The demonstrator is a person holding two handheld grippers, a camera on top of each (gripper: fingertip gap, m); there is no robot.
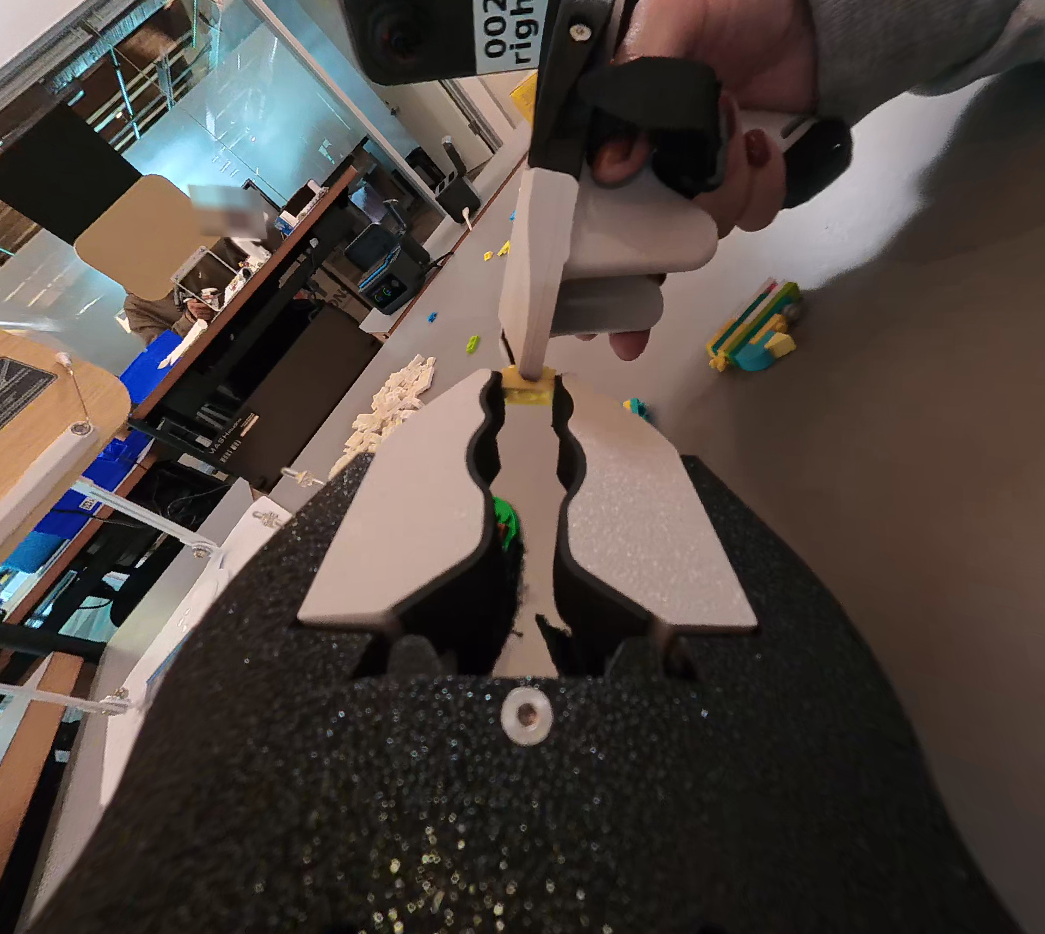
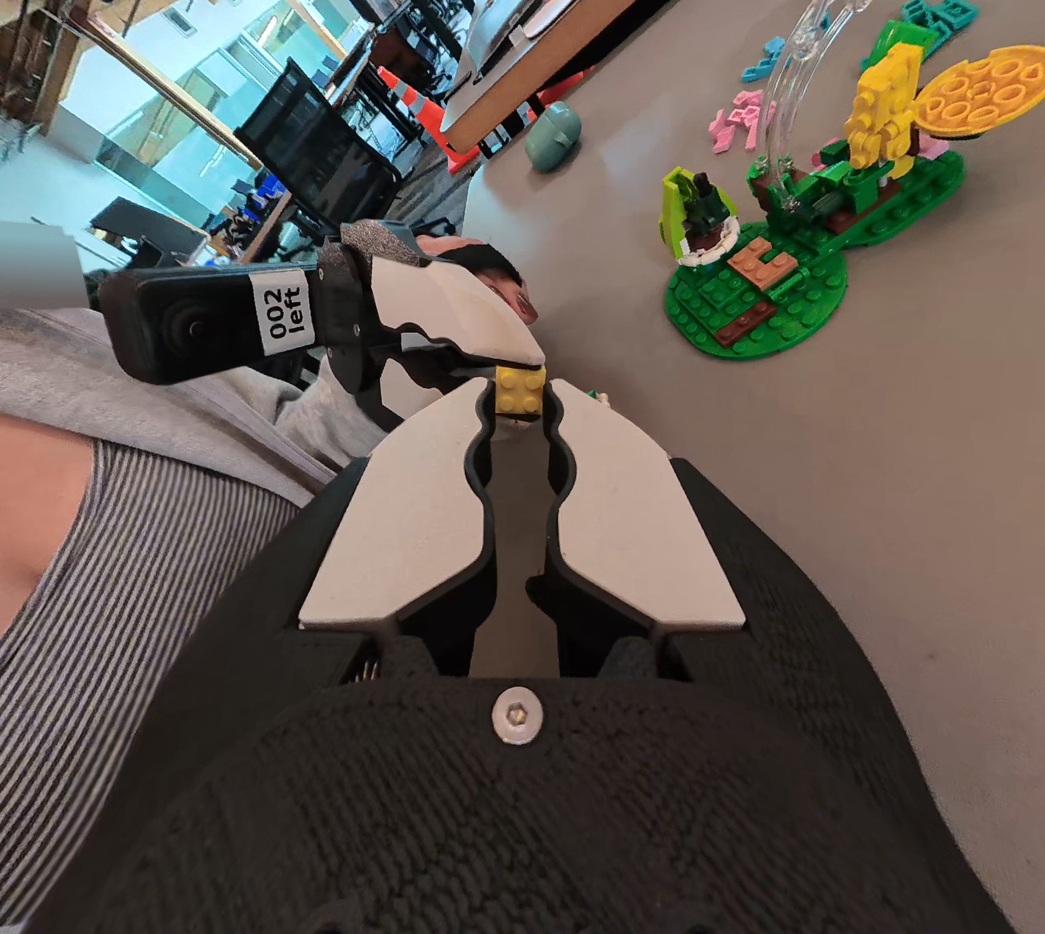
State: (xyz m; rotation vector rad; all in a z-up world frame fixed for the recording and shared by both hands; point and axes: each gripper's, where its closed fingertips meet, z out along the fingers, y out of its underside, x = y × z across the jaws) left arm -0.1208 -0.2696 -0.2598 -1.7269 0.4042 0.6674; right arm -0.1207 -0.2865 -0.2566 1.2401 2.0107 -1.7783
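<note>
Yellow four-stud brick point(image 2: 520, 391) clamped by both hand-held grippers: left point(image 1: 529, 389), right point(image 2: 519, 392).

A brick point(image 2: 520, 391) sits between both grippers' fingers above the counter point(image 2: 791, 483); a brick model point(image 2: 791, 251) stands farther back right.

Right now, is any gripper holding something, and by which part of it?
Both hold one yellow brick. The right gripper pinches its two opposite sides at the fingertips. The left gripper grips it across its other sides.
</note>
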